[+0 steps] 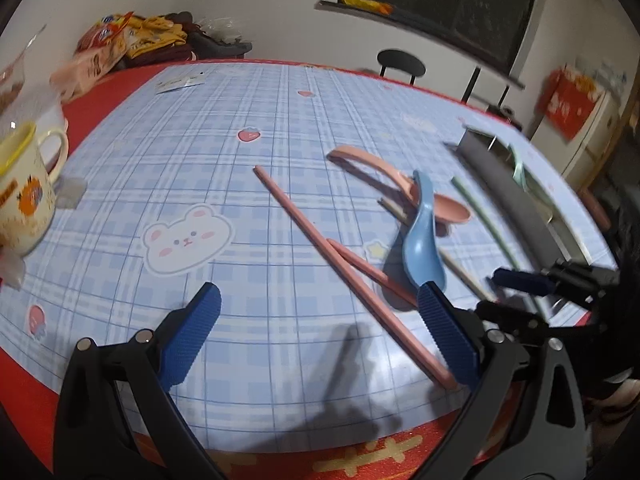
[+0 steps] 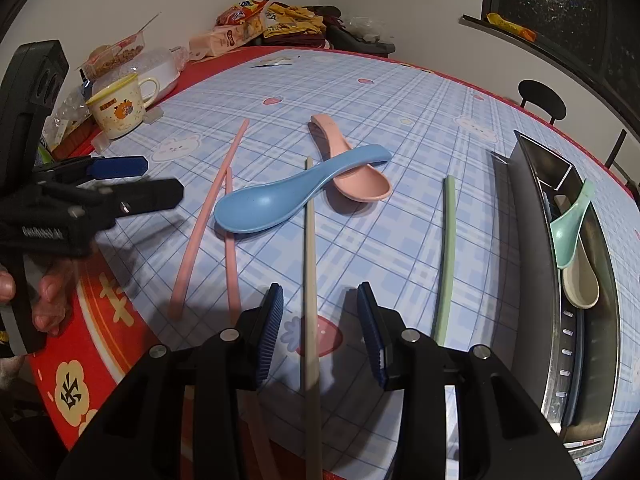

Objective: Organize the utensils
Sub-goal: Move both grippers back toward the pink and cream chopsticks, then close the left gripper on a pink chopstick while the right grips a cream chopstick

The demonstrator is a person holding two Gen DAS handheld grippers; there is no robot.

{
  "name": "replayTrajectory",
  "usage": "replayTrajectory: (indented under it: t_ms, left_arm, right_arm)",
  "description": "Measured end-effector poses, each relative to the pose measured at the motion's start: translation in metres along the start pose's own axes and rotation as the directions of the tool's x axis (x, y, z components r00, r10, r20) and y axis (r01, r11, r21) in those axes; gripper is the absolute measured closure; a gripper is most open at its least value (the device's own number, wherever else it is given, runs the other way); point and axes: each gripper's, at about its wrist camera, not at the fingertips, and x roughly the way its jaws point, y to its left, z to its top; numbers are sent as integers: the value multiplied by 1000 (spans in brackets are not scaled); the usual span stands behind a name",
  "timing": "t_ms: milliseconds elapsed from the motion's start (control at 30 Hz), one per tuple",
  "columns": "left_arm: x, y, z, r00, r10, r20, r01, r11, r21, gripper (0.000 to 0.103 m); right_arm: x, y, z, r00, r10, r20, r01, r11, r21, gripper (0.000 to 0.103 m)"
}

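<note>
My right gripper (image 2: 320, 292) is partly open low over the table, with a beige chopstick (image 2: 310, 264) lying between its blue pads, which stand clear of it on both sides. To its right lies a green chopstick (image 2: 446, 256), and to its left two pink chopsticks (image 2: 200, 216). A blue spoon (image 2: 280, 196) rests on a pink spoon (image 2: 360, 184). My left gripper (image 1: 320, 296) is wide open and holds nothing; the pink chopsticks (image 1: 320, 240) run past its right finger. The blue spoon (image 1: 420, 248) sits just beyond that finger.
A metal utensil holder (image 2: 528, 260) at the right holds a mint spoon (image 2: 572, 228) and a beige spoon (image 2: 580, 280). A yellow mug (image 2: 116, 112) and snack packets (image 2: 240, 28) crowd the far left. A person's hand (image 2: 44, 292) grips the left tool. The table's red edge is close.
</note>
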Motion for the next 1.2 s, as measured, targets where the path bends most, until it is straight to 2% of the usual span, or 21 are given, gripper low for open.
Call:
replayTrajectory:
  t_ms: [133, 367, 567, 767, 900, 1100, 1200]
  left_arm:
    - [10, -11, 2, 998, 40, -46, -38, 998, 56, 6]
    - [19, -24, -1, 992, 102, -80, -92, 988, 128, 6]
    - [24, -27, -1, 983, 155, -94, -141, 979, 145, 6]
    - [28, -32, 0, 977, 193, -95, -175, 969, 173, 5]
    - [27, -30, 1, 973, 216, -88, -200, 967, 159, 5]
    - [24, -19, 1, 976, 197, -88, -188, 976, 109, 11]
    - [24, -15, 2, 980, 171, -97, -161, 982, 97, 19]
  right_arm:
    - [-1, -2, 0, 1000, 13, 2, -13, 1000, 10, 65]
    - [-3, -12, 0, 998, 65, 14, -65, 996, 54, 66]
    - [-2, -9, 0, 999, 45, 10, -45, 998, 42, 67]
    - [-3, -12, 0, 998, 62, 14, -63, 996, 58, 68]
    - [-4, -12, 0, 998, 61, 14, -62, 996, 57, 68]
    - [-4, -10, -1, 999, 46, 10, -46, 998, 45, 70]
    - [-4, -8, -1, 999, 33, 8, -33, 999, 34, 70]
